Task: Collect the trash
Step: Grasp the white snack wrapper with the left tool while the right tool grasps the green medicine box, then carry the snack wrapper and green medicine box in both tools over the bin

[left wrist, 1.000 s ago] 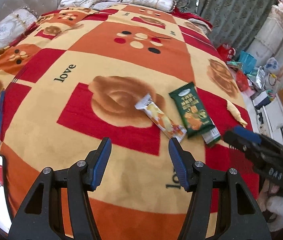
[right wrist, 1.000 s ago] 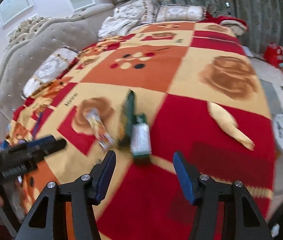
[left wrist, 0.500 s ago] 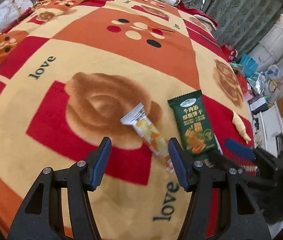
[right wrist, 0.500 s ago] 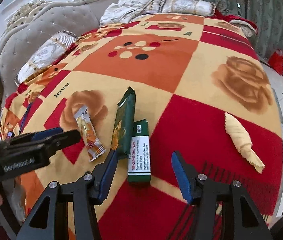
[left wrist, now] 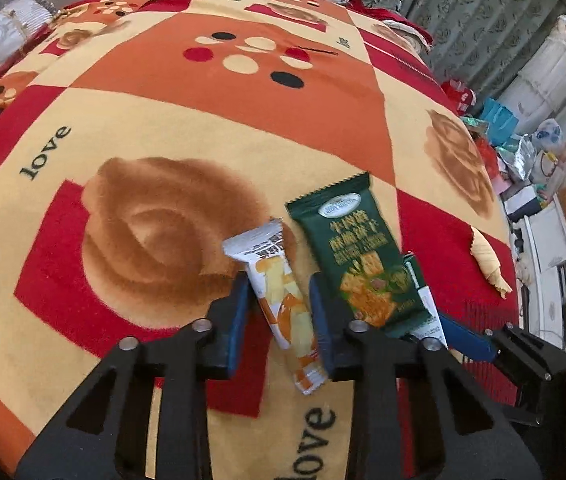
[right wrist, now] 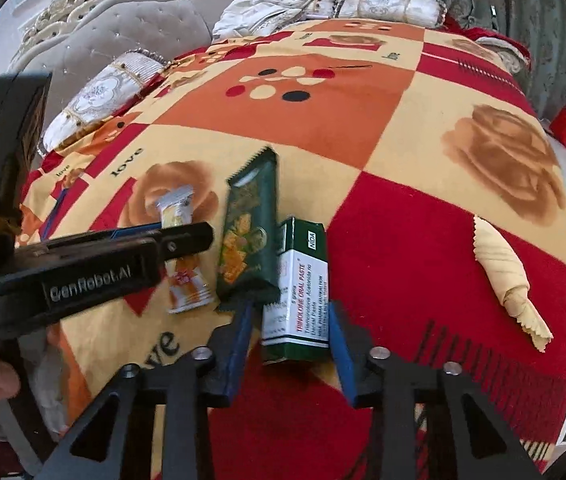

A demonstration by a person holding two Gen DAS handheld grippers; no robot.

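Note:
Trash lies on a red, orange and cream blanket. My left gripper is open, its fingers on either side of a white and orange snack wrapper, which also shows in the right wrist view. My right gripper is open around a green and white paste box. A dark green cracker packet lies between the two items and also shows in the right wrist view. A twisted cream wrapper lies to the right on the red patch.
Pillows and a tufted headboard stand at the far end of the bed. Bags and clutter sit on the floor beyond the bed's right edge. The left gripper's body crosses the right wrist view.
Both grippers have moved forward and down onto the trash. The left fingers now straddle the snack wrapper, the right fingers the paste box, and both openings have narrowed.

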